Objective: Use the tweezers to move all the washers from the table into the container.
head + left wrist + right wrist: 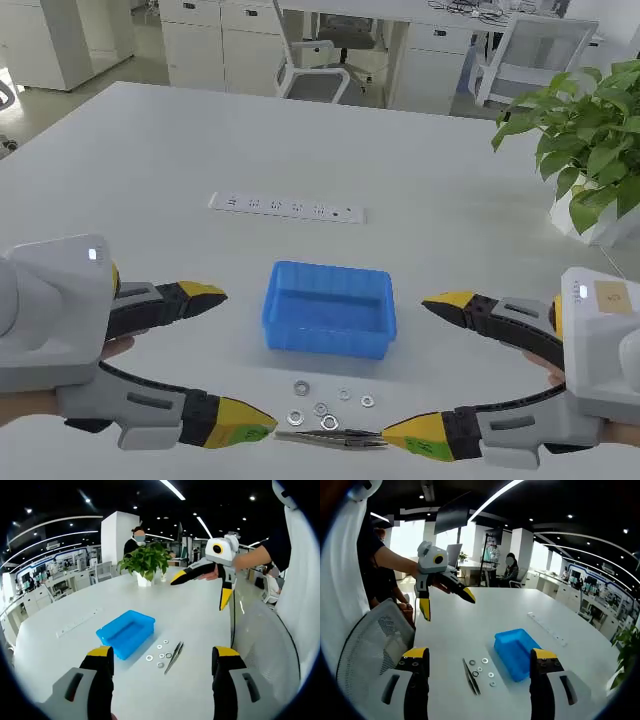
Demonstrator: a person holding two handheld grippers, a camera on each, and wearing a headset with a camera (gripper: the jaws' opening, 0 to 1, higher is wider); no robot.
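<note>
A blue container [330, 308] stands on the white table [150, 150], open side up. In front of it lie several small metal washers [320, 408], loose on the tabletop. The tweezers [330, 436] lie flat just on the near side of them. My left gripper [225, 360] hovers open to the left of the washers, and my right gripper [405, 367] hovers open to their right, both holding nothing. The left gripper view has the container [127, 632], washers [161, 655] and tweezers [174, 657] ahead of its jaws. The right gripper view has the container [516, 652] and tweezers [471, 676].
A white power strip [287, 207] lies behind the container. A potted plant [590, 140] stands at the table's right edge. Office chairs [315, 60] and cabinets sit beyond the far edge. A mesh chair back [370, 640] stands close beside me.
</note>
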